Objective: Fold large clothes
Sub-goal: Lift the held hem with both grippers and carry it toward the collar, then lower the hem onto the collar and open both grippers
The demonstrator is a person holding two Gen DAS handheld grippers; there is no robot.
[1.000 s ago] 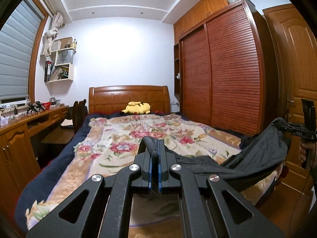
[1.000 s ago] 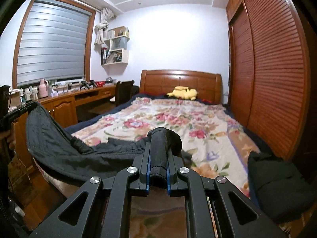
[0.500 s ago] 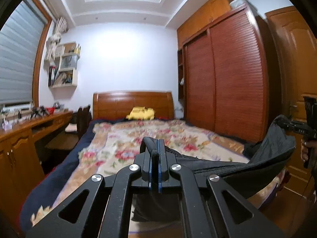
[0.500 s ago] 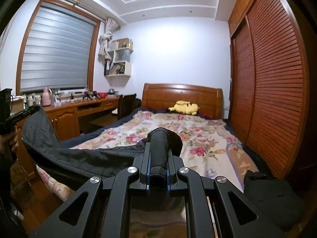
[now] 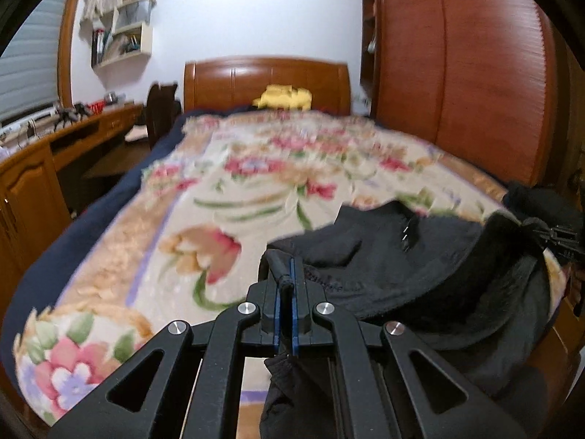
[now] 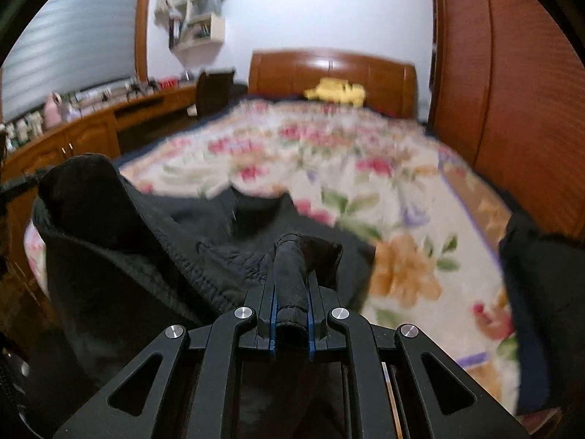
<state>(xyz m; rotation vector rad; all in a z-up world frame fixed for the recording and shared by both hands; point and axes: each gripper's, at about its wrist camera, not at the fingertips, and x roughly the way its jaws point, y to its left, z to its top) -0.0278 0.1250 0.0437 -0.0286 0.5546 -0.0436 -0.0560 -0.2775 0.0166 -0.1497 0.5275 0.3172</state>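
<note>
A large black garment (image 5: 420, 256) hangs between my two grippers over the foot of the bed, its middle sagging onto the floral bedspread (image 5: 226, 190). My left gripper (image 5: 284, 278) is shut on one edge of it. My right gripper (image 6: 291, 292) is shut on a thick rolled edge of the same garment (image 6: 146, 241). In the left wrist view the right gripper (image 5: 559, 239) shows at the far right, cloth pinched in it. Both views are blurred by motion.
A second dark cloth pile (image 6: 541, 292) lies on the bed's right side. A yellow plush toy (image 5: 283, 97) sits by the wooden headboard (image 5: 267, 80). A wooden desk (image 5: 55, 153) and chair (image 5: 161, 109) stand left, a slatted wardrobe (image 5: 457, 73) right.
Both grippers have tilted down and moved toward the bed. The garment, held stretched in the air before, now sags onto the bedspread.
</note>
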